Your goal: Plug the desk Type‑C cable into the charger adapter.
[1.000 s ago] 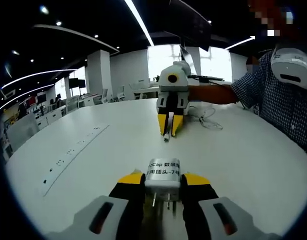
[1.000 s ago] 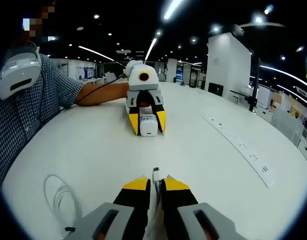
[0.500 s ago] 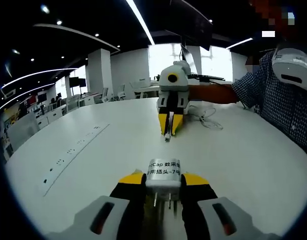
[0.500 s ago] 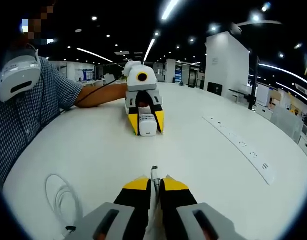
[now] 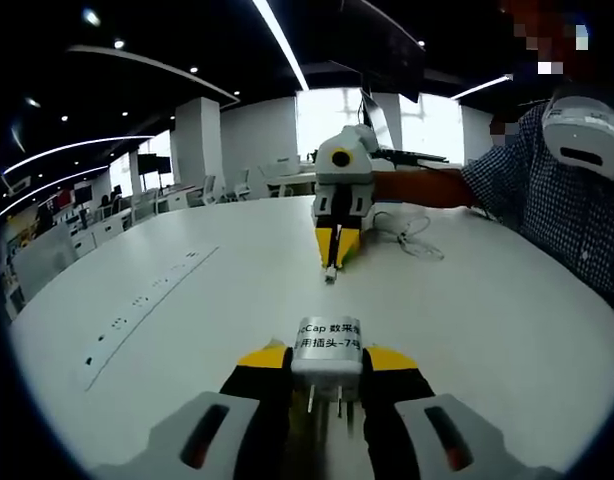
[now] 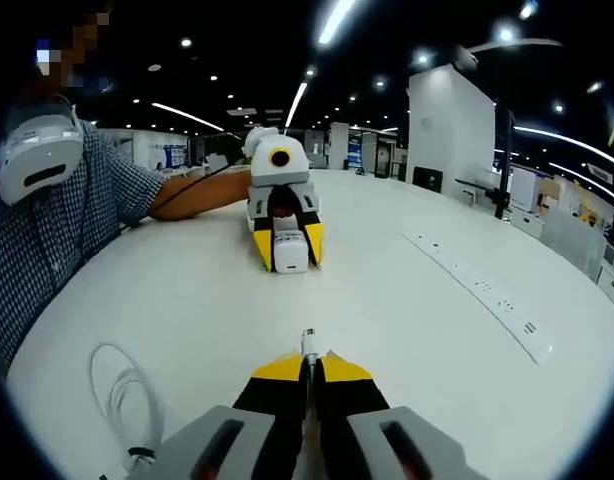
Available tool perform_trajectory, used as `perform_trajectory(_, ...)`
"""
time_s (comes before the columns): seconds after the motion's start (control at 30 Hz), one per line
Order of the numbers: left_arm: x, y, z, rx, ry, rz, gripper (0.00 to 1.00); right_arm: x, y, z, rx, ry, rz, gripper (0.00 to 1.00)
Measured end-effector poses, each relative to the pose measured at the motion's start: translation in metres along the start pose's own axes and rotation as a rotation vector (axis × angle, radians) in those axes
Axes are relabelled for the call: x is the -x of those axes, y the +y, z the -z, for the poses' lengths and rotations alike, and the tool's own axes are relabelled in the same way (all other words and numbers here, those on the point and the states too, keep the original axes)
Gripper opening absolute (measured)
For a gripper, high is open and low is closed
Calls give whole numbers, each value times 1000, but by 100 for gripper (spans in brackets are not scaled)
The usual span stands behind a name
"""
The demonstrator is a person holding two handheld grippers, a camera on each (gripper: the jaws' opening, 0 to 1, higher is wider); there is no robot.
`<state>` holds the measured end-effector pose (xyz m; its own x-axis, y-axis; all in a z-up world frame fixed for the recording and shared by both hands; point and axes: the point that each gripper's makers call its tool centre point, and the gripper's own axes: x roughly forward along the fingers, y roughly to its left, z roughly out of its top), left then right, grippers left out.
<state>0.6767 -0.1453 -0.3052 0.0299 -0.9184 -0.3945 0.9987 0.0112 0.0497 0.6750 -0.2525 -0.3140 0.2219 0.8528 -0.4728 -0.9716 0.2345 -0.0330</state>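
Left gripper view: my left gripper [image 5: 325, 372] is closed on the charger [image 5: 326, 350], a small white plastic block w/ a printed label on its top face and two thin metal prongs pointing back toward me. So the port side faces away, twd the other tool. It hangs over the near edge of the round table [image 5: 187, 300], which is smooth, matt and white. Straight ahead my right gripper [image 5: 332, 262] points at me, yellow tips pinched on the plug [image 5: 330, 273]; gap between plug and charger is wide. Behind it, loose loops of thin white cable [image 5: 412, 240] lie twd the far right edge. A flat strip of sockets [image 5: 147, 300] runs along the left side.

Right gripper view: right gripper [image 6: 307, 368] is closed, jaws nearly touching, w/ the plug [image 6: 308, 343], a short silvery metal tip, poking out between them. Cable [image 6: 122, 400] coils by the near left edge. Opposite, the left gripper [image 6: 287, 248] grips the charger [image 6: 289, 252], its rounded white face twd me; can't make out the port.

Step, I reckon: both parts gripped, lining up before insertion. Next calls for closing the gap along one straight axis, plug level w/ the port, slow at contact.
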Motion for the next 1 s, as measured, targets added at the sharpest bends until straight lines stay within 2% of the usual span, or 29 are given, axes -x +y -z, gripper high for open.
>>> perform_trajectory(0.17,1,-1,1,23,12,-2,27,-1,0,-1,-9,26,-4,6)
perform_trajectory(0.4,0,-3,0,8,8,-1,27,-1,2,-1,9,52,-15,6)
perform_trajectory(0.67,-1,-4,-1,0,2,-1,27,-3,2,-2,-66,80,-18,6)
perform_trajectory(1.0,-2,-4,-1,-17,-5,5,27,-6,7,-10,-98,56,-49,6)
